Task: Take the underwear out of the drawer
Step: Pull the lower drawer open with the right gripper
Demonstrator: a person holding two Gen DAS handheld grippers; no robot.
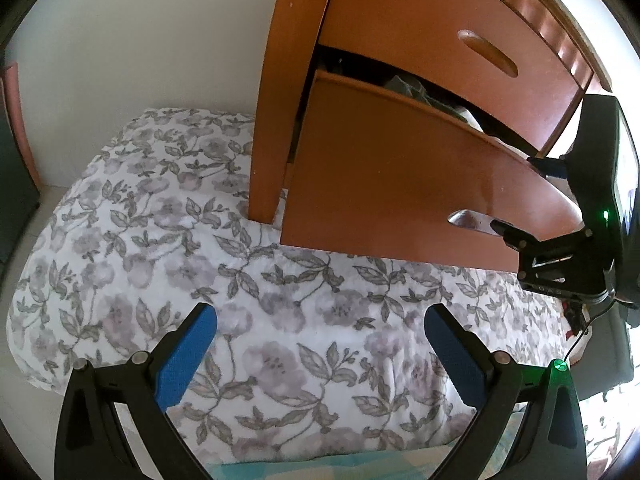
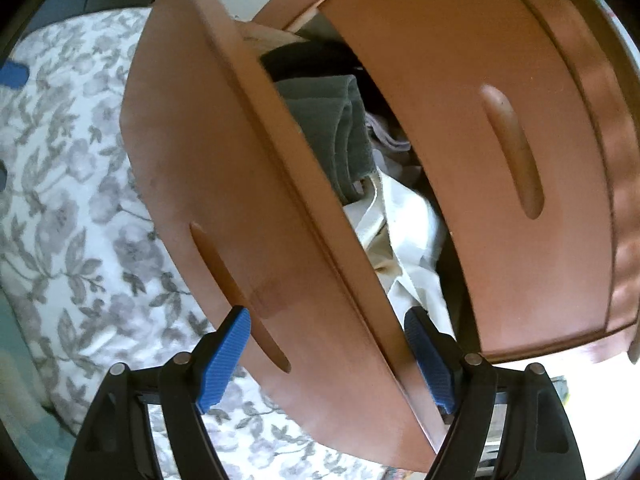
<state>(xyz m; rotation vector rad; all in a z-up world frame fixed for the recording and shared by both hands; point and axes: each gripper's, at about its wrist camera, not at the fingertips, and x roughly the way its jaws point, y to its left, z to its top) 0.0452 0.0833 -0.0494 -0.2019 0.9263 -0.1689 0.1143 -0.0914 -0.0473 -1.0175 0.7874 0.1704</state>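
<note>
The lower wooden drawer point(image 2: 224, 152) stands pulled partly out of the nightstand. Clothes lie inside it: a folded grey-green garment point(image 2: 332, 128), crumpled white fabric point(image 2: 404, 224) and a dark piece point(image 2: 296, 60) at the back. My right gripper point(image 2: 328, 352) straddles the drawer's front panel, one blue pad point(image 2: 228, 356) by the handle slot and the other inside, shut on the panel. The left wrist view shows that drawer point(image 1: 380, 184) from the side, with the right gripper point(image 1: 516, 192) clamped at its handle. My left gripper point(image 1: 320, 344) hangs open over the bed, holding nothing.
A closed upper drawer point(image 2: 460, 120) with a slot handle overhangs the open one, leaving a narrow gap. A floral bedspread point(image 1: 200, 240) lies below and left of the nightstand. Behind it is a white wall point(image 1: 140, 48). A cable point(image 1: 580, 336) trails under the right gripper.
</note>
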